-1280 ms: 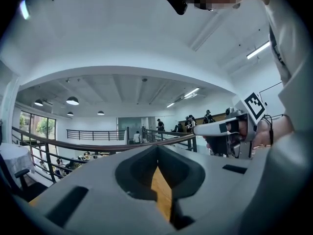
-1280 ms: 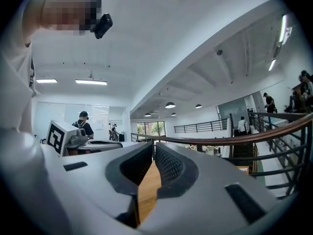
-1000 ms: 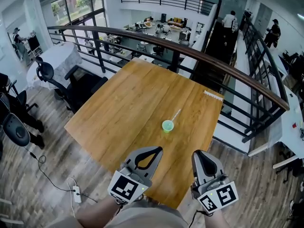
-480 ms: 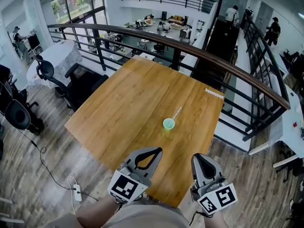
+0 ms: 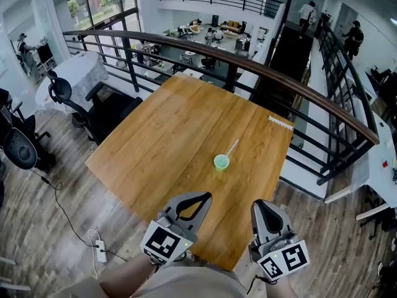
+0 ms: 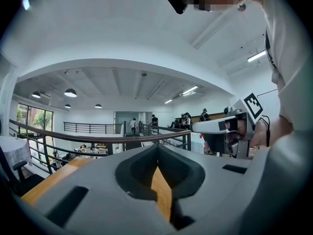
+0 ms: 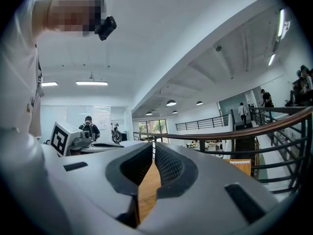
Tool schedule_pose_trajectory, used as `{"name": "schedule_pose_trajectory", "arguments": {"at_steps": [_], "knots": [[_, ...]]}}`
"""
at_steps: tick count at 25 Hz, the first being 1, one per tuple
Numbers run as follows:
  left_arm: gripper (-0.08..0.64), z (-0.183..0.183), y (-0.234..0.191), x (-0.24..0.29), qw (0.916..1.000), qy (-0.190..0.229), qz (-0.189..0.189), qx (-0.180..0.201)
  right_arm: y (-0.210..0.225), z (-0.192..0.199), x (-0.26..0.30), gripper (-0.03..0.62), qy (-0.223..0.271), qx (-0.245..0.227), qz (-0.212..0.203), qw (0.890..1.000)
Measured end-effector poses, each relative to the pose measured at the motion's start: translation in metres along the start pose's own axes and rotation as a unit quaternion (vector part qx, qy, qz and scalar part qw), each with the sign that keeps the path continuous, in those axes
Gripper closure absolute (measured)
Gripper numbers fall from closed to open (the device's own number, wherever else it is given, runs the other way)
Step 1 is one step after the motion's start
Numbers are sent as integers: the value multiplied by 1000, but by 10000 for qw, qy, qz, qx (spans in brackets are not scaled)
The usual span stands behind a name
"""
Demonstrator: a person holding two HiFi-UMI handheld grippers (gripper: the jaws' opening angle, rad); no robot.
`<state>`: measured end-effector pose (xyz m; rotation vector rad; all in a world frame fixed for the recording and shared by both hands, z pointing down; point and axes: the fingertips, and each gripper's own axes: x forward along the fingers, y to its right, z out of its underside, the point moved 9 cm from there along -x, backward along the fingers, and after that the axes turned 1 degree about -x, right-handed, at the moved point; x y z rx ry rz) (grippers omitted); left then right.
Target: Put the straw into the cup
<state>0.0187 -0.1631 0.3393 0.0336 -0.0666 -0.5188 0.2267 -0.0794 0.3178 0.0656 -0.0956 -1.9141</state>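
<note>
One cup lies well beyond the left hand-held gripper.

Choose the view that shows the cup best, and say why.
The head view: the cup sits whole and unobstructed on the table, seen from above. The left and right gripper views show none of it, only a strip of table between their jaws.

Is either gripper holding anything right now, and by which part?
Nothing is held: left gripper and right gripper are shut and empty, away from the cup and straw.
</note>
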Motion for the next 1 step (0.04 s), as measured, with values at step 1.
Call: {"name": "schedule_pose_trajectory", "arguments": {"at_steps": [1], "knots": [[546,1,0,0,10000,-6,20,29,0,0,-1,563,21,-9,21,10000]]}}
